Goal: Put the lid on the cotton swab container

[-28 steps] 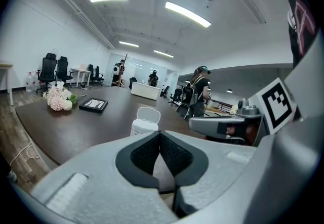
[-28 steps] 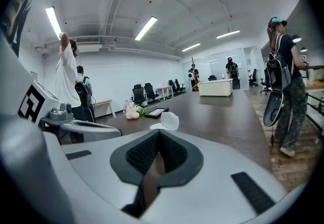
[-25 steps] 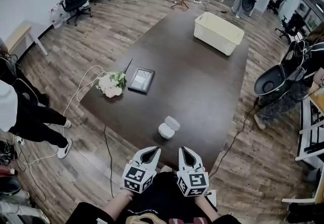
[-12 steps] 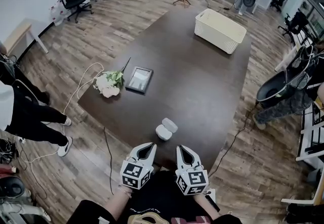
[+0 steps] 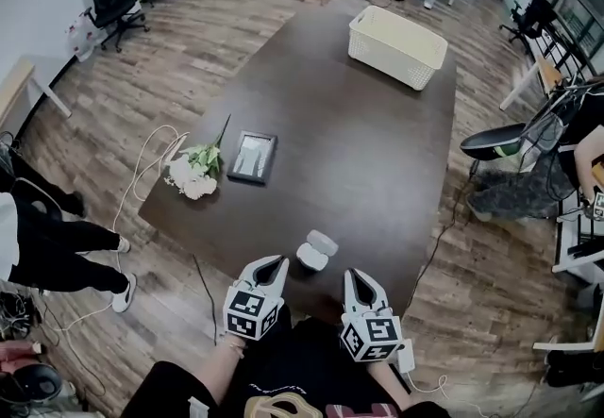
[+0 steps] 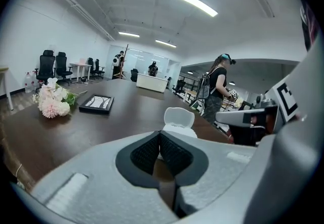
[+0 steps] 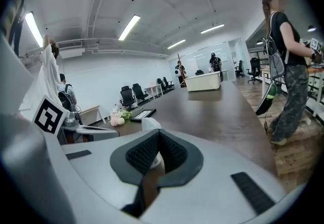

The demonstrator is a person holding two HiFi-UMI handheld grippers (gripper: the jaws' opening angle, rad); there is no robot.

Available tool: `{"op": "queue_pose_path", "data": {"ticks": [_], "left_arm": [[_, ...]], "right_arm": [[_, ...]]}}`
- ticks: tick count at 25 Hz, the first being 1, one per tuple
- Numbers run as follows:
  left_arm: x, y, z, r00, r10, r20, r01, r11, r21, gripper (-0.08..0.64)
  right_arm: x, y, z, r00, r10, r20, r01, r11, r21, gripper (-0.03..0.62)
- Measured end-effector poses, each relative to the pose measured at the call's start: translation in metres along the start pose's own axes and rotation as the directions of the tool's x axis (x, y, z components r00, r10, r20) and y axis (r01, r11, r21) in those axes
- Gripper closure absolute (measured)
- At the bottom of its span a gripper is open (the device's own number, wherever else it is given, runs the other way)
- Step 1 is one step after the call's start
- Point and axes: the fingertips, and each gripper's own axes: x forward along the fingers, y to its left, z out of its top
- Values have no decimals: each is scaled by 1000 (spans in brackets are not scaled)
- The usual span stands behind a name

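Observation:
A small white cotton swab container (image 5: 310,259) stands near the front edge of the dark table (image 5: 377,152), with its white lid (image 5: 323,242) just behind it, touching or hinged; I cannot tell which. In the left gripper view the lid (image 6: 179,117) stands up behind the container (image 6: 185,130). My left gripper (image 5: 268,266) is shut and empty, just left of and nearer than the container. My right gripper (image 5: 357,276) is also shut and empty, to its near right. The container (image 7: 150,124) peeks over the right gripper's (image 7: 158,134) jaws, and the left gripper's (image 6: 160,135) pads meet.
A white basket (image 5: 396,46) sits at the table's far end. A framed picture (image 5: 252,157) and a bunch of flowers (image 5: 192,173) lie at the left edge. A cable (image 5: 142,171) trails on the floor. People stand at the left (image 5: 38,237) and the right (image 5: 576,152).
The head view has shifted, so the table sits lower and further left. Both grippers stay shut; the left one has come nearer the container, and the right has drifted right.

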Motion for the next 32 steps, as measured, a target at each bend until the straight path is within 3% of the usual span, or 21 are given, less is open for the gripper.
{"op": "queue_pose_path", "data": {"ticks": [8,11,13,17,21,24,28,31,32], "left_arm": [[21,20,-3,986,-141,-90,144,989,29,552],[24,20,-12,961,-229,-158,240,969,59,532],[25,16,-18,932,-297,-206,317,946,72,436],[28,6,-26,877,-383,-292,440,883,162,394],[35,-3,-35,814,-449,-368,551,798,245,334],[43,-8,-42,754,-494,-433,629,733,259,310],[60,-11,-44,711,-505,-490,681,667,301,275],[63,-21,-52,638,-562,-526,751,604,267,275],[64,-23,-53,624,-575,-529,764,591,259,275]], "right_arm": [[23,-5,15,999,-46,18,45,996,72,584],[39,-12,18,999,-51,-4,51,996,77,584],[47,-19,22,998,-64,-11,64,993,96,584],[57,-28,28,997,-83,-11,83,988,126,584],[61,-30,27,996,-90,-28,93,987,134,583],[61,-30,21,995,-88,-49,94,986,136,584],[57,-28,16,994,-83,-65,91,986,140,584],[52,-29,9,993,-89,-80,99,985,139,584],[52,-30,9,992,-91,-86,102,986,135,584]]}}
